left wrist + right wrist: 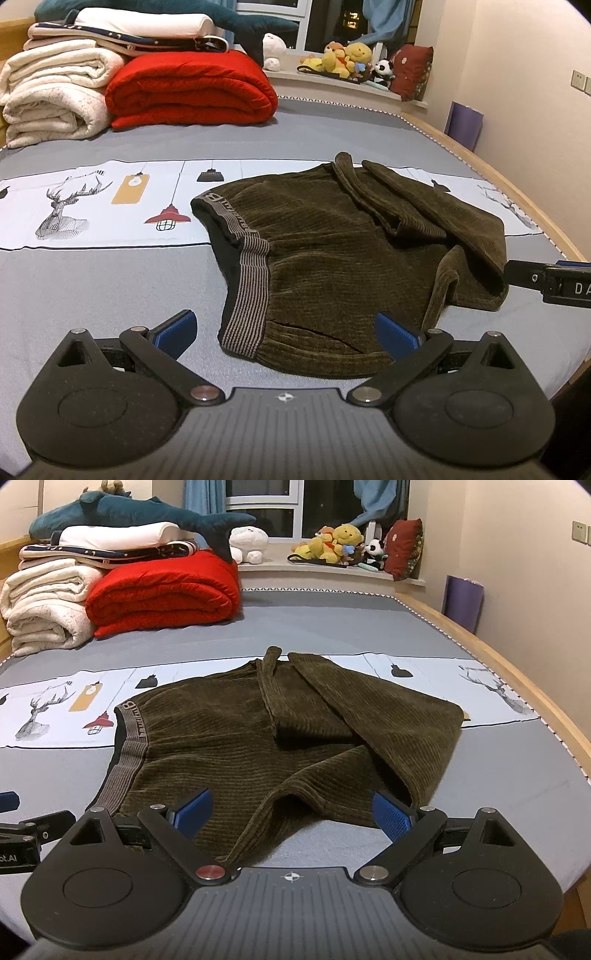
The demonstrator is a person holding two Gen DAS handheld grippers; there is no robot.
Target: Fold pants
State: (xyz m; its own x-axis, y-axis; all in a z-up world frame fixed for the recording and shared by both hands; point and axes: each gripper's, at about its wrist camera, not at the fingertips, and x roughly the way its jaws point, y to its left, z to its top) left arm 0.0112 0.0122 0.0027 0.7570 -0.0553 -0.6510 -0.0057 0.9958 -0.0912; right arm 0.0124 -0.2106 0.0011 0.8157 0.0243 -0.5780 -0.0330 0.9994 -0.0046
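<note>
Two open grippers, one pair of pants half folded.
We see the bed (110,280) holding the brown corduroy pants (332,258), legs already folded up; our left gripper (286,330) and right gripper (293,812) hold nothing, so more folds remain.

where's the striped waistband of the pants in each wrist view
Left wrist: the waistband runs down the centre-left, ending just ahead of the open left gripper.
Right wrist: the waistband sits at the left, on the pants' left edge, ahead of the open right gripper's left finger.
Shared landmark: the folded red quilt, upper left in both.
</note>
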